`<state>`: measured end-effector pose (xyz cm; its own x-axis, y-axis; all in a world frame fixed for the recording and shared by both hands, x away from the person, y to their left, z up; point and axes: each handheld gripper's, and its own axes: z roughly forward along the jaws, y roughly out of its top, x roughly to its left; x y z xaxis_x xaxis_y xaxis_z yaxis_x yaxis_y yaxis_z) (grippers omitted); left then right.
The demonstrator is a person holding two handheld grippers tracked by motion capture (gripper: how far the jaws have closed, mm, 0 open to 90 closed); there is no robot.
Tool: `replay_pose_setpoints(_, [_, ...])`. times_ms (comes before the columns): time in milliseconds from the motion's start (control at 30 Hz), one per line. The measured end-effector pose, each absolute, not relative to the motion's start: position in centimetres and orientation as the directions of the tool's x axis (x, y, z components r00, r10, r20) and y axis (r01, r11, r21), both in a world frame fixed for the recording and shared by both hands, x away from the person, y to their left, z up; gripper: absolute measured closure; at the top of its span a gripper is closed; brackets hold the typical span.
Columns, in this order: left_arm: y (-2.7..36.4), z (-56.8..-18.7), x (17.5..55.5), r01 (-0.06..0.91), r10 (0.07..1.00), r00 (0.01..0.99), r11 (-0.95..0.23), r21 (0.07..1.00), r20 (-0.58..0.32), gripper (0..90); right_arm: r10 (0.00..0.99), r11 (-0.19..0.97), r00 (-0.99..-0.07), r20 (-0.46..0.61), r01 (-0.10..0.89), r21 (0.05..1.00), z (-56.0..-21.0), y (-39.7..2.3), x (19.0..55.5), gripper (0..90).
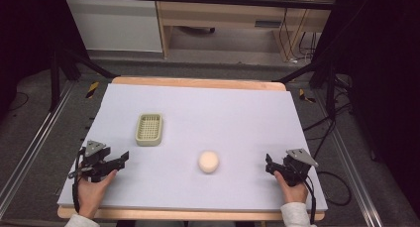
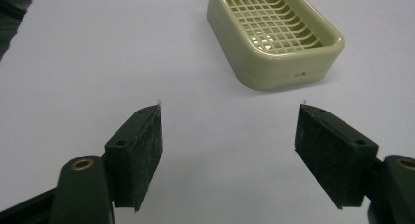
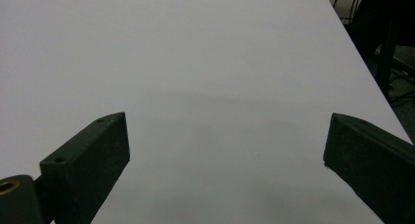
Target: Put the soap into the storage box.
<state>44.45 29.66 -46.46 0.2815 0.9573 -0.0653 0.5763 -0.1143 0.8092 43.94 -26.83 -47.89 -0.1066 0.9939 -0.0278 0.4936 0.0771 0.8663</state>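
Note:
A pale green soap dish (image 1: pixel 149 129) with a grid floor sits left of centre on the white table cover (image 1: pixel 233 113). A round cream-coloured soap bar (image 1: pixel 208 161) lies near the middle, closer to the front. My left gripper (image 1: pixel 121 159) rests at the front left, open and empty, with the soap dish (image 2: pixel 274 35) ahead of its jaws and slightly right. At the front right my right gripper (image 1: pixel 268 164) is held open over bare cover (image 3: pixel 205 77), nothing between its fingers (image 3: pixel 93 160).
The table cover ends at a wooden edge (image 1: pixel 198 82) at the back. Black frame legs and cables (image 1: pixel 327 123) stand beside the right side of the table. A metal rail (image 1: pixel 29 152) runs along the floor at left.

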Motion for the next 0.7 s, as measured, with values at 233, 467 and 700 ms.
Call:
replay_pose_setpoints(233, [29.3, -46.2, 44.2, 0.553, 0.952, 0.296, -0.106, 0.827, -0.076, 28.9, 0.993, 0.098, -0.11, -0.051, 0.485, 0.869, -47.9, -26.7, 44.1, 3.6])
replay_pose_setpoints(467, [28.7, -45.8, 43.7, 0.529, 0.945, 0.316, -0.099, 0.843, -0.088, 31.1, 0.992, 0.104, -0.115, -0.053, 0.493, 0.864, -48.1, -26.3, 44.1, 3.7])
replay_pose_setpoints(700, [28.2, -45.3, 43.5, 0.504, 0.937, 0.337, -0.095, 0.859, -0.094, 33.6, 0.991, 0.11, -0.125, -0.054, 0.499, 0.86, -48.2, -26.2, 44.2, 3.6])
